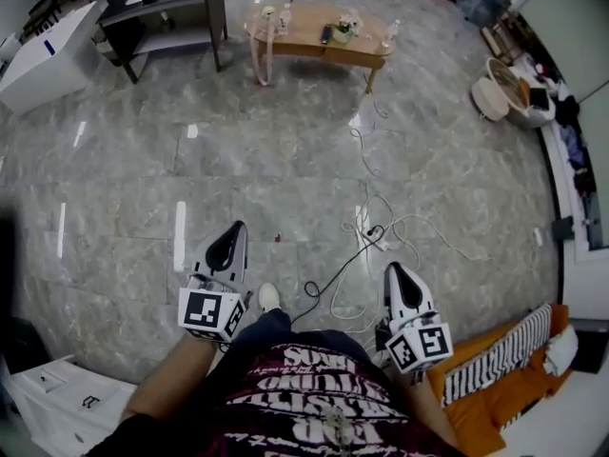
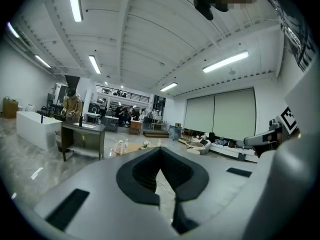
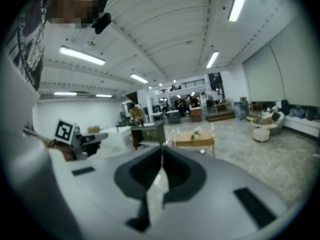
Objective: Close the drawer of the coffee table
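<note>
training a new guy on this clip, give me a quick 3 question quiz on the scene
1. True or false: the left gripper and the right gripper are touching the coffee table.
2. What lies on the floor between the person and that table? A cables, B a rug, C a box.
3. Are the right gripper's jaws apart or together?
Key: 1 false, both are far from it; 2 A; 3 together.

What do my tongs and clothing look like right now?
Left tongs and right tongs match: pale grey shells, black teardrop-shaped insets, a cube of black-and-white square markers behind each. The shirt is black with pale pink lettering.
</note>
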Action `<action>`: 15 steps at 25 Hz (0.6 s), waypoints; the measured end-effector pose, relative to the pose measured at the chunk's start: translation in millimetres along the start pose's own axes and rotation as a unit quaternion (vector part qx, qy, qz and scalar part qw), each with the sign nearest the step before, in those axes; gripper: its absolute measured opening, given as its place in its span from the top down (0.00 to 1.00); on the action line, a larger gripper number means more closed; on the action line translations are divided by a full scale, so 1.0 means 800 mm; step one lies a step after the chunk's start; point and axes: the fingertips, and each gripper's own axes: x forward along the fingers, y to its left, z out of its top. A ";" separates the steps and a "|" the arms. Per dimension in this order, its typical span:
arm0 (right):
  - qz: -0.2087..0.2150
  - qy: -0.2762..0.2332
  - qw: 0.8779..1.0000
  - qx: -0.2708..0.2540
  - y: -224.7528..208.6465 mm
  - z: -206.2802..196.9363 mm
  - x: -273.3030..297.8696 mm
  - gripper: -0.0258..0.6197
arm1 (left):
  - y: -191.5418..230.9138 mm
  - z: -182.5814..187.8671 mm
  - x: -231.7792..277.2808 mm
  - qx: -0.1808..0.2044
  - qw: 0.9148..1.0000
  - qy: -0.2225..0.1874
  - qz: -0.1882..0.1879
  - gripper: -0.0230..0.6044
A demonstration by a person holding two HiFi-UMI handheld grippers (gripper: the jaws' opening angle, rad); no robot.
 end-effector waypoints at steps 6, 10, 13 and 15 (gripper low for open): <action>-0.021 -0.010 0.999 -0.027 0.014 0.034 0.014 0.91 | 0.033 0.031 0.012 -0.051 0.998 -0.021 -0.004 0.93; -0.039 -0.008 0.999 -0.008 0.001 0.033 0.012 0.91 | 0.032 0.006 0.017 -0.043 0.999 -0.002 -0.019 0.93; -0.038 -0.004 0.999 -0.010 -0.002 0.026 0.018 0.91 | 0.038 -0.014 0.020 -0.045 0.999 0.011 -0.015 0.93; -0.034 -0.003 0.999 -0.011 -0.007 0.026 0.022 0.91 | 0.039 -0.024 0.024 -0.039 0.999 0.019 -0.008 0.93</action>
